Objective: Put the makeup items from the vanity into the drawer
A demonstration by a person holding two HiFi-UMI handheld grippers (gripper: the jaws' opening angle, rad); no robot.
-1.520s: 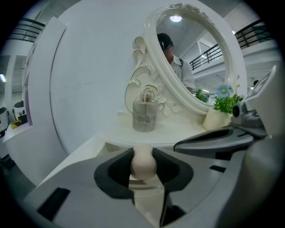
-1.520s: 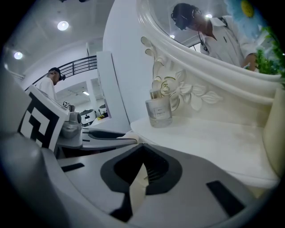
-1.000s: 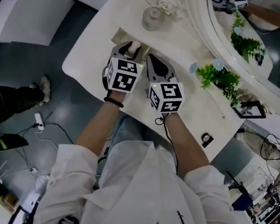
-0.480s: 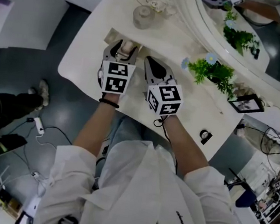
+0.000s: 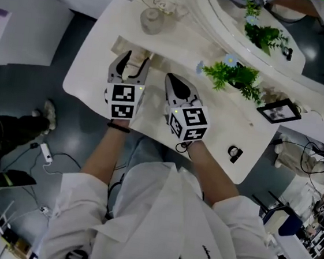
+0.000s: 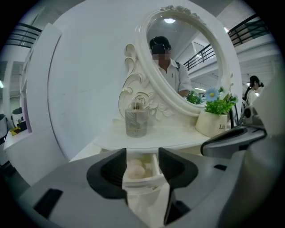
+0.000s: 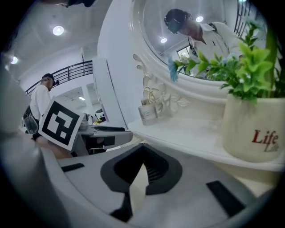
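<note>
1. Left hand-held gripper (image 6: 142,156): jaws apart and opening. Nothing is pinched and the pads touch nothing.
2. Open drawer (image 6: 141,177) shows through the gap at its 12 o'clock. Pale rounded makeup items (image 6: 135,169) lie inside the drawer.
3. Right hand-held gripper (image 7: 142,147): jaws closed tip to tip, empty. It sits just beside the left one, at its 3 o'clock, over the white bench (image 5: 94,60).
4. Glass jar (image 5: 151,20) stands on the bench at 12 o'clock beyond the drawer, near the mirror (image 6: 200,40) frame.
5. From the right hand-held gripper, the potted plant (image 5: 235,76) is at 2 o'clock and the picture frame (image 5: 277,110) at 3 o'clock, farther out. A small black object (image 5: 235,153) lies at 4 o'clock near the bench edge.
</note>
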